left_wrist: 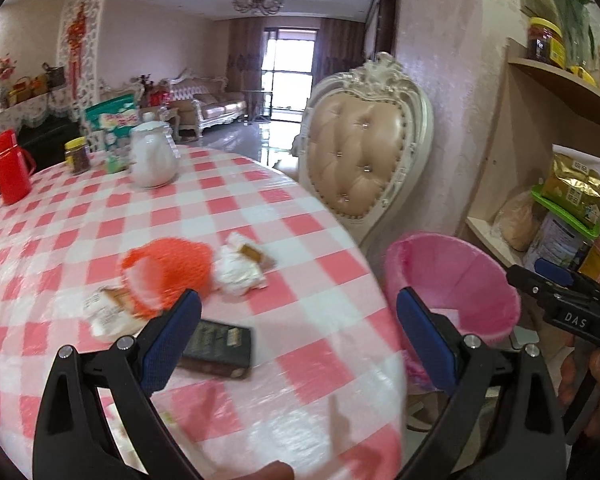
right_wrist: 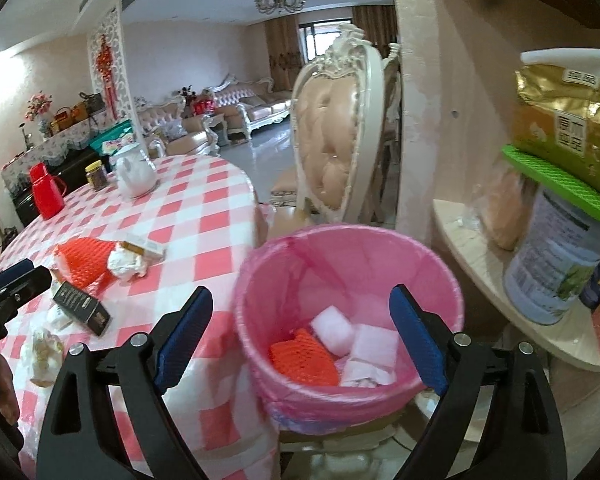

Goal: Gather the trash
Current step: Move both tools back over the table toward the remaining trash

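Note:
My left gripper (left_wrist: 299, 300) is open and empty above the pink-checked table (left_wrist: 300, 360). Ahead of it lie an orange foam net (left_wrist: 168, 268), a crumpled white tissue (left_wrist: 240, 270), a small brown box (left_wrist: 256, 254), a black box (left_wrist: 218, 344) and a white wrapper (left_wrist: 108, 314). My right gripper (right_wrist: 302, 296) hangs open and empty over the pink-lined bin (right_wrist: 260, 280), which stands beside the table's edge. Inside the bin are an orange net (right_wrist: 304, 358) and white foam pieces (right_wrist: 334, 330). A finger (left_wrist: 554, 267) of the right gripper shows beyond the bin (left_wrist: 460, 272).
A padded cream chair (left_wrist: 360, 152) stands behind the bin. Shelves (right_wrist: 480, 256) at the right hold a tin, bags and jars. At the table's far end are a red flask (left_wrist: 10, 168), a white teapot (left_wrist: 154, 156), a jar (left_wrist: 78, 156) and a green packet (left_wrist: 114, 120).

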A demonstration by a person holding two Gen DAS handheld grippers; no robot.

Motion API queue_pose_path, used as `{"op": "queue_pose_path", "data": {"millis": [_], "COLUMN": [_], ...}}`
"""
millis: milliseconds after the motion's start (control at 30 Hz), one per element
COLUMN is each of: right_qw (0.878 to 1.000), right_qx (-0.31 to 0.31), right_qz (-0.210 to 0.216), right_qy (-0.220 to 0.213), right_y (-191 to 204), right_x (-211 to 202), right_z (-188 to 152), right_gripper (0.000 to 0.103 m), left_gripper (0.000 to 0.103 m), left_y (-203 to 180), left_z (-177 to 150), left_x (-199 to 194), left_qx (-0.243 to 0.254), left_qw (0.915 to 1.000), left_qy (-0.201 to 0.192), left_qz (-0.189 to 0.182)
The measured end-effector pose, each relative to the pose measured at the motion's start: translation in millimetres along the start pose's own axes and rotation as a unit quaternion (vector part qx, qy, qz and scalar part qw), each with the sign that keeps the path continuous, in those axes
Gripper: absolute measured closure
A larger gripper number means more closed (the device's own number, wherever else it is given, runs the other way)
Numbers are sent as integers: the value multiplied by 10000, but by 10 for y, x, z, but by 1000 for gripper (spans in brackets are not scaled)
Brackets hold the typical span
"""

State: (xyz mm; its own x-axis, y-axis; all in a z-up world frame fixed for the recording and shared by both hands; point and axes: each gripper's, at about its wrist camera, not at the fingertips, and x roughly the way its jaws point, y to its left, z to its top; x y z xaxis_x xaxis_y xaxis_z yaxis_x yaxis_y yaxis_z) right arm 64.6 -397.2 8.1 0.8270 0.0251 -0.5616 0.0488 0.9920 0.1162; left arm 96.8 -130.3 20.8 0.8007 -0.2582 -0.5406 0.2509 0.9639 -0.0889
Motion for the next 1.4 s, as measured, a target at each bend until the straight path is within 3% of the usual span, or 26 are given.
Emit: {"op": "queue_pose_path", "data": {"millis": [500, 1400], "right_qw": [9989, 9956], "right_qx": [-297, -500], "right_qz": [363, 751], "right_qy": [73, 241], "right_y": [491, 924], "right_x": [41, 276], "right_z": [-19, -25], "right_gripper": [18, 18], "left_gripper": [8, 8], "left_y": [619, 1194], "left_z": [-226, -283], "left_x": [-292, -335], "left_qx": [-380, -764], "left_qw": [9980, 9931], "left_qy": [30, 81], "left_qz": [512, 884]}}
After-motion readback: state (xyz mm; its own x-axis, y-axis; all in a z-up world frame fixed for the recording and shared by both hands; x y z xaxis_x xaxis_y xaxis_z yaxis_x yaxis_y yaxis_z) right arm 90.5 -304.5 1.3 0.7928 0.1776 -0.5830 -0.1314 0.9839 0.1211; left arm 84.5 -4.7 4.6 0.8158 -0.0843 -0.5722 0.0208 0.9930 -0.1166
